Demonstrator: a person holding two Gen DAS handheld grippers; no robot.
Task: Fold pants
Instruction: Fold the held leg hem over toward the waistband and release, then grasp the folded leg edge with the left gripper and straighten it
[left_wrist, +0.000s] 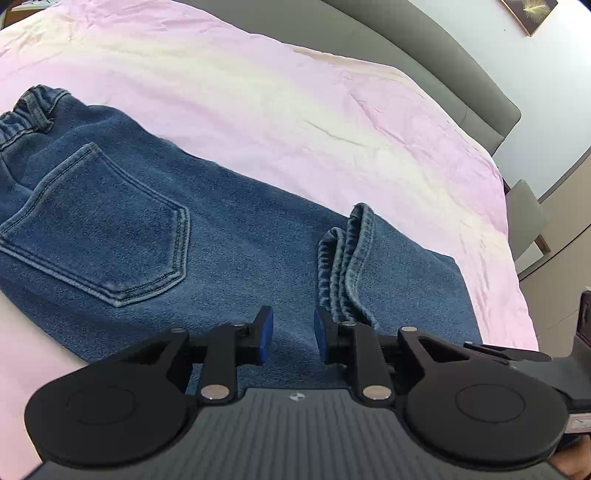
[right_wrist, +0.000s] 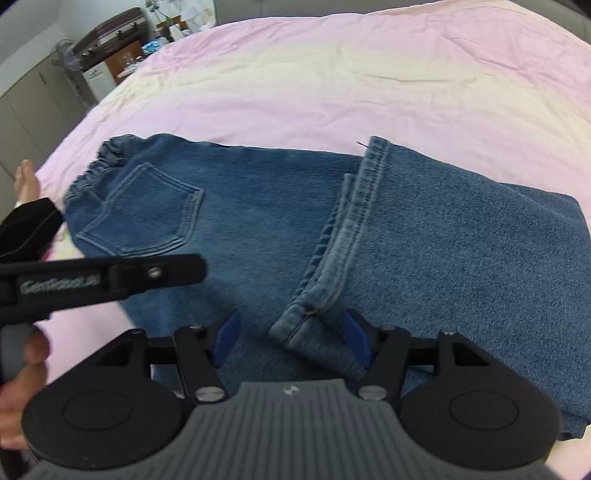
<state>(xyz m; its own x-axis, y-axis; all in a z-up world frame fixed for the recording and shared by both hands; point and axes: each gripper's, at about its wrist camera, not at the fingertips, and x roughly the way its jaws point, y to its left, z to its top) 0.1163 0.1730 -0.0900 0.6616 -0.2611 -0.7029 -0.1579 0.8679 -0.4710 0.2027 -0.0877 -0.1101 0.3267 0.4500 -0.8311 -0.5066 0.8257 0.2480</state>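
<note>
The blue jeans (right_wrist: 258, 221) lie flat on the pink-sheeted bed (right_wrist: 332, 74), back pocket (right_wrist: 144, 210) up, legs doubled so the hems (right_wrist: 332, 251) rest mid-garment, evidently one fold toward a compact bundle. Their long axis runs across the right wrist view, elastic waistband (right_wrist: 99, 162) at the left, folded edge at the right. The right hand-held gripper (right_wrist: 291, 339) hovers with jaws wide apart over the hem corner, gripping nothing; the left hand-held gripper (left_wrist: 293, 338) stands narrowly parted above bare denim (also empty), probably both letting go.
</note>
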